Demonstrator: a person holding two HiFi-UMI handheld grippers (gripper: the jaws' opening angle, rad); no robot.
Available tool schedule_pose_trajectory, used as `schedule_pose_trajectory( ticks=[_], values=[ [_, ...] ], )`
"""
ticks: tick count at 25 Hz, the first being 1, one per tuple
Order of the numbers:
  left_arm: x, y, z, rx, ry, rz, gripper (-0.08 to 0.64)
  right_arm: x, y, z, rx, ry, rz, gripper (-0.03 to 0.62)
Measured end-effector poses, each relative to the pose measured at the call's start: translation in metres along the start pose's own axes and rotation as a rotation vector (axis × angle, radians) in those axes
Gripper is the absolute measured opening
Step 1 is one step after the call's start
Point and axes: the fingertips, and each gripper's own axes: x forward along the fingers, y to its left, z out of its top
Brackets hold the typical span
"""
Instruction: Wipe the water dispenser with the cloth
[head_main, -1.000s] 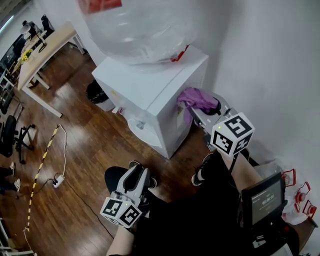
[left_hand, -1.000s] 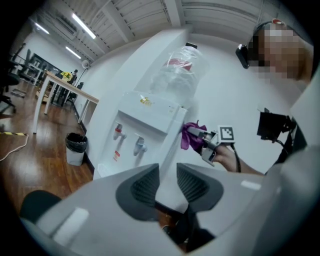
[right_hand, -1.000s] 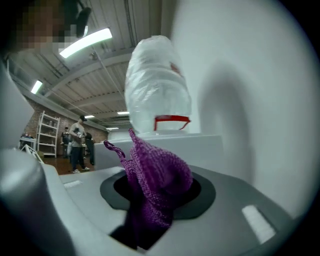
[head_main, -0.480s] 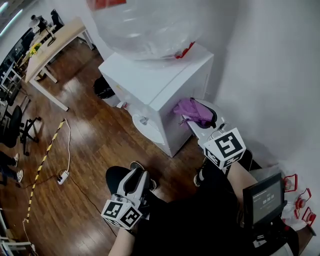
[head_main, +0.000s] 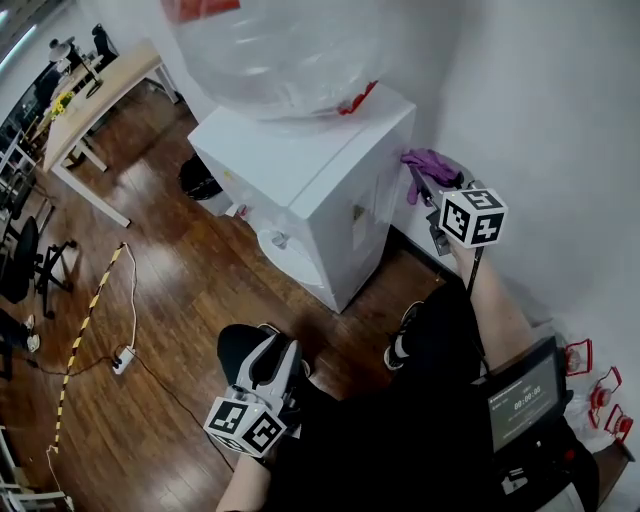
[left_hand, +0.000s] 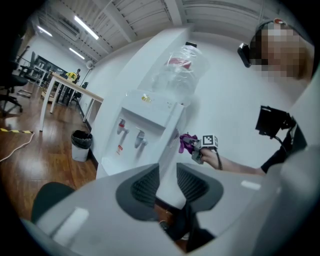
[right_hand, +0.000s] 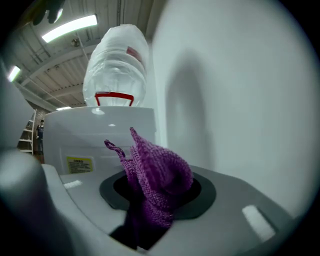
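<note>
1. Head view: right tongs (head_main: 420, 182) clamped on the purple cloth (head_main: 430, 160), just beside the water dispenser (head_main: 310, 170), near its top back corner. It's tight against the wall (head_main: 540, 120) there, so easy to bump.
2. Left gripper view: left tongs (left_hand: 167, 175) half open and empty, so nothing steadies the bottle (left_hand: 180, 65).
3. Right gripper view: cloth's bunched, could slip out mid-wipe.

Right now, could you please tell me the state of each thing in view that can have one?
Water dispenser: upright against the wall.
Water bottle: seated on the dispenser's top.
Cloth: bunched up, held beside the dispenser's upper side.
Right hand-held gripper: shut on the cloth.
Left hand-held gripper: open, empty, held low.
Small screen: lit.
</note>
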Motion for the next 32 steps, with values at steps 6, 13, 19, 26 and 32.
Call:
schedule_pose_trajectory(
  ticks=[6,13,19,26,32],
  values=[
    [0.002,0.0,-0.006,0.0,0.016,0.008,0.132,-0.033,0.125,0.002,-0.061,-0.057,0.207,0.167],
    [0.001,-0.001,-0.006,0.007,0.024,0.019,0.132,-0.069,0.245,-0.01,-0.19,-0.109,0.393,0.169],
    [0.003,-0.001,-0.01,0.004,0.036,0.025,0.132,-0.065,0.234,-0.024,-0.268,-0.083,0.384,0.169],
    [0.006,-0.003,-0.011,0.004,0.046,0.013,0.132,-0.01,0.07,-0.066,-0.378,0.087,0.093,0.169],
    [0.007,-0.006,-0.014,-0.002,0.053,-0.005,0.132,0.018,-0.012,-0.063,-0.27,0.152,-0.031,0.169]
  ],
)
